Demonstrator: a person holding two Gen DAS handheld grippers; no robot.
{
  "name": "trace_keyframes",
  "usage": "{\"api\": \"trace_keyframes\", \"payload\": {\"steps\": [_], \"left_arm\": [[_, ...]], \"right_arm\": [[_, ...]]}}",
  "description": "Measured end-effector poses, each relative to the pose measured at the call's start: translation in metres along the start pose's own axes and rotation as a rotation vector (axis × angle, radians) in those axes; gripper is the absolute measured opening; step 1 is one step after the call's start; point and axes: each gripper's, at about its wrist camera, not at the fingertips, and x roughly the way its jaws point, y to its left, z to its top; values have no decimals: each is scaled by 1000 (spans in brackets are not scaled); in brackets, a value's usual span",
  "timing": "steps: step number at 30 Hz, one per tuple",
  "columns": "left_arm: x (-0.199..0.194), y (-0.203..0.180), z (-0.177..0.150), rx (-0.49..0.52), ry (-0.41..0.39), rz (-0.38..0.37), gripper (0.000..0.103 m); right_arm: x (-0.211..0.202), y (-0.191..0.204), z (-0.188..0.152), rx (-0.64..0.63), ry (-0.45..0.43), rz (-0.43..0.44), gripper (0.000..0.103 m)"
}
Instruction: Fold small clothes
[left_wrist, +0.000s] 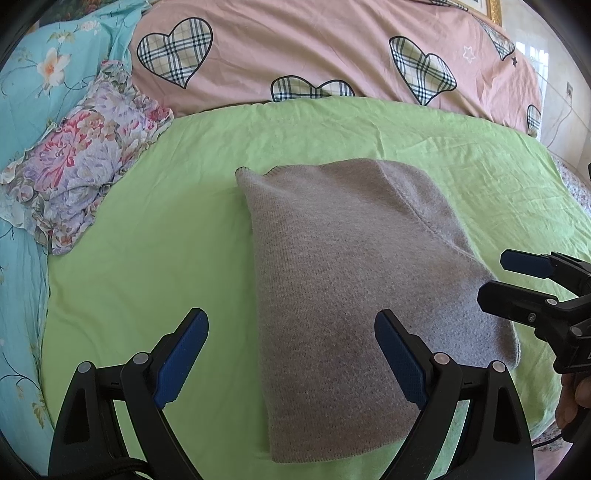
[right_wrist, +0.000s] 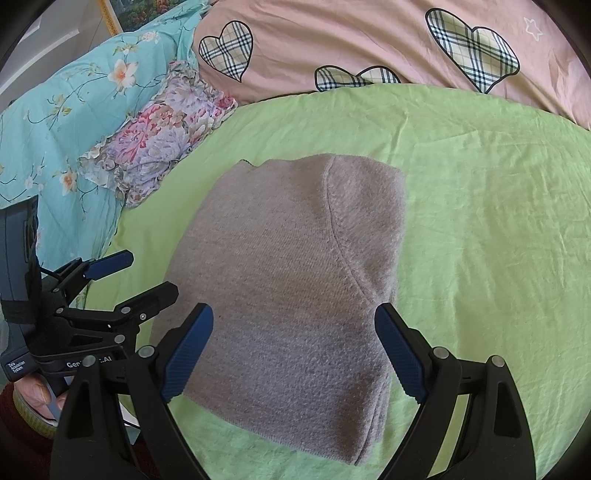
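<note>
The grey knit sweater (left_wrist: 354, 295) is lying folded into a neat rectangle in the middle of the green sheet (left_wrist: 184, 229), w/ a curved seam (right_wrist: 340, 236) running down its top layer toward the right edge. Nothing is gripping it.

You're holding the left gripper (left_wrist: 291, 354) just above the near end of the sweater, fingers spread wide, blue pads (left_wrist: 183, 354) facing inward w/ nothing between them. One finger is hanging over bare sheet to the left, the other over the knit.

You're holding the right gripper (right_wrist: 293, 350) the same way: fingers wide apart, empty, straddling the sweater's near part. In the left wrist view it's coming in from the right edge, tips just beside the sweater's right side. Can't tell if either gripper is touching the fabric.

Further out, a small floral pillow (left_wrist: 81, 158) is sitting at the sheet's far left corner, resting against a turquoise flowered quilt (left_wrist: 33, 74). A pink cover w/ plaid hearts (left_wrist: 295, 48) is lying along the far edge of the sheet.
</note>
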Motion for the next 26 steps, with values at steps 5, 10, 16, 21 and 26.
{"api": "trace_keyframes", "payload": {"steps": [5,10,16,21,26], "left_arm": [[1,3,2,-6,0,-10,92],[1,2,2,-5,3,-1,92],[0,1,2,3,5,16,92],[2,9,1,-21,21,23,92],[2,7,0,-15,23,40,92]], "right_arm": [[0,-5,0,3,1,-7,89],[0,-9,-1,22,2,-4,89],[-1,-13,-2,26,-5,2,89],[1,-16,-3,29,2,7,89],[7,-15,-5,30,10,22,90]]}}
